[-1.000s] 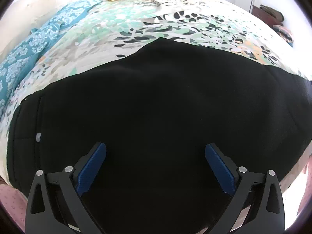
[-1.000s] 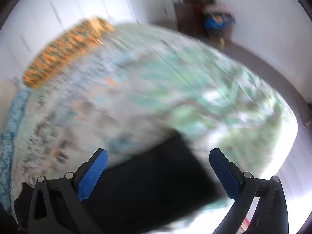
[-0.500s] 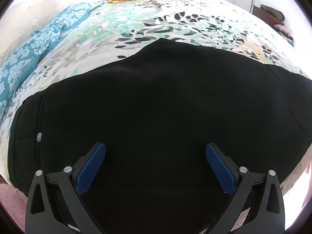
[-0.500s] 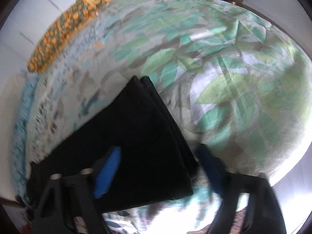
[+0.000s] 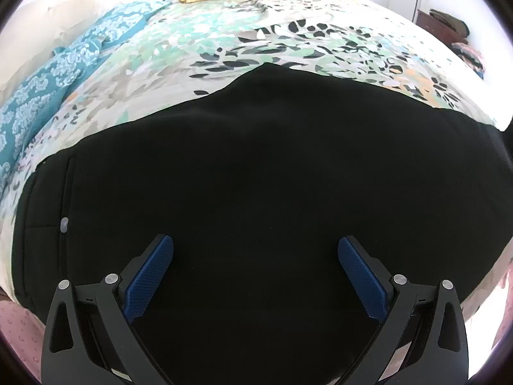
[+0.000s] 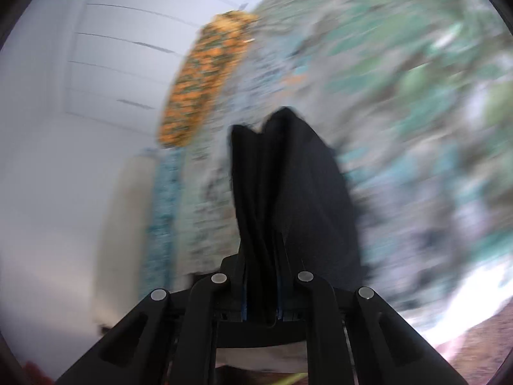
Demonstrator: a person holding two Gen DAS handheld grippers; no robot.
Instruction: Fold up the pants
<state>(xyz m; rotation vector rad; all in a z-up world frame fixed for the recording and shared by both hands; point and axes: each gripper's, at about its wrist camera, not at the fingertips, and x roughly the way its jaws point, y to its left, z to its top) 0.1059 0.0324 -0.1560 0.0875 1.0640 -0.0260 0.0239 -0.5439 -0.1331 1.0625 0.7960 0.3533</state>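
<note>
right gripper (image 6: pixel 260 276) fingers closing on the bunched leg end of the black pants (image 6: pixel 288 186), whose length runs away ahead of them. left gripper (image 5: pixel 255 276) fingers wide, empty, over the waist end spread flat on the bedspread (image 5: pixel 224 32).

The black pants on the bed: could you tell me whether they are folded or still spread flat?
Partly folded: the pants lie flat under the open left gripper, while the right gripper closes on bunched layers.
</note>
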